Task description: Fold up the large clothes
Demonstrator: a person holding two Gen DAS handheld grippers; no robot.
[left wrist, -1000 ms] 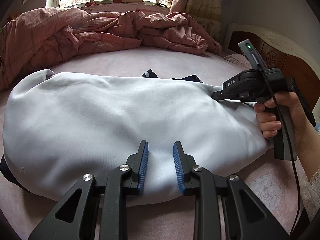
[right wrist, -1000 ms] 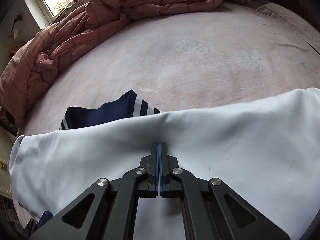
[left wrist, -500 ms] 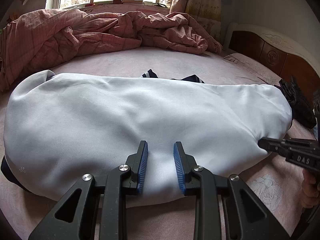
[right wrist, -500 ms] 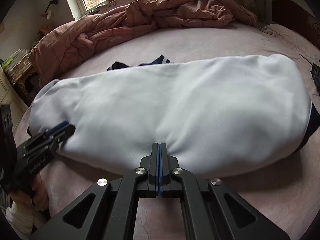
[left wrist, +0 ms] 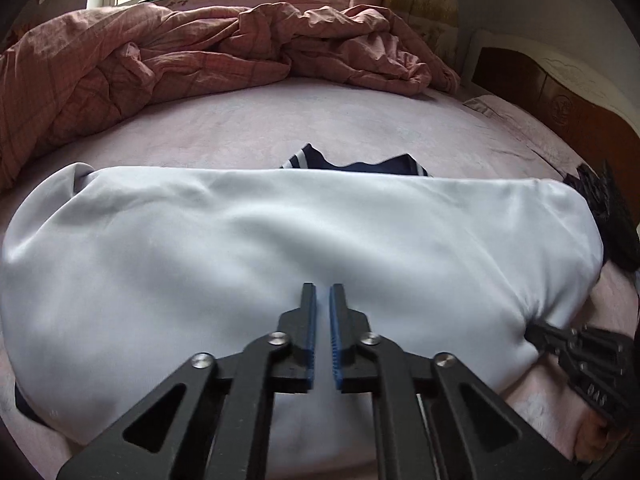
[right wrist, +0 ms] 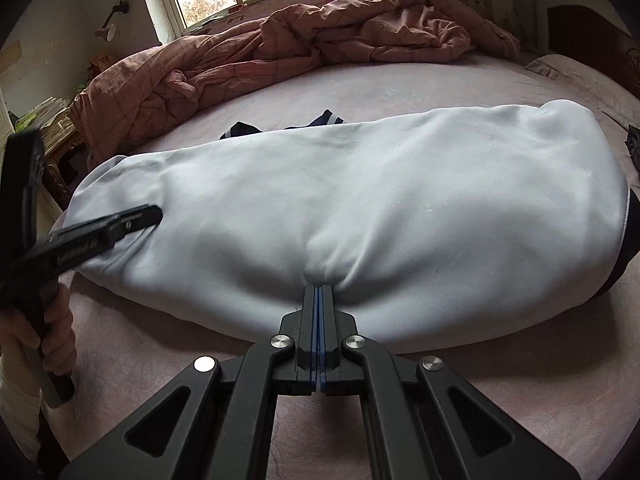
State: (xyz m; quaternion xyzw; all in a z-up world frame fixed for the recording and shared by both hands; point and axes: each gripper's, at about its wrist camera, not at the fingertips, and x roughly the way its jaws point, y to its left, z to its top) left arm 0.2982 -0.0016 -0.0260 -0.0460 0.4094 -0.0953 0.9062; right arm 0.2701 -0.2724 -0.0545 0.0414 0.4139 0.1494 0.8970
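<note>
clothes: one white top (left wrist: 280,248) on the bed (left wrist: 248,120)
blankets: one pink blanket (left wrist: 168,52)
left gripper (left wrist: 322,312): fingers closing, maybe pinching cloth
right gripper (right wrist: 319,300): fingers pinch the top's near edge
right view only: a hand (right wrist: 56,332)

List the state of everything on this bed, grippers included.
White garment: folded over, lying on the bed.
Navy collar: poking out behind the far edge.
Quilt: crumpled by the window.
Right gripper: fingers shut, pinching the garment's near edge.
Left gripper: fingers almost together over the garment; grip unclear.
</note>
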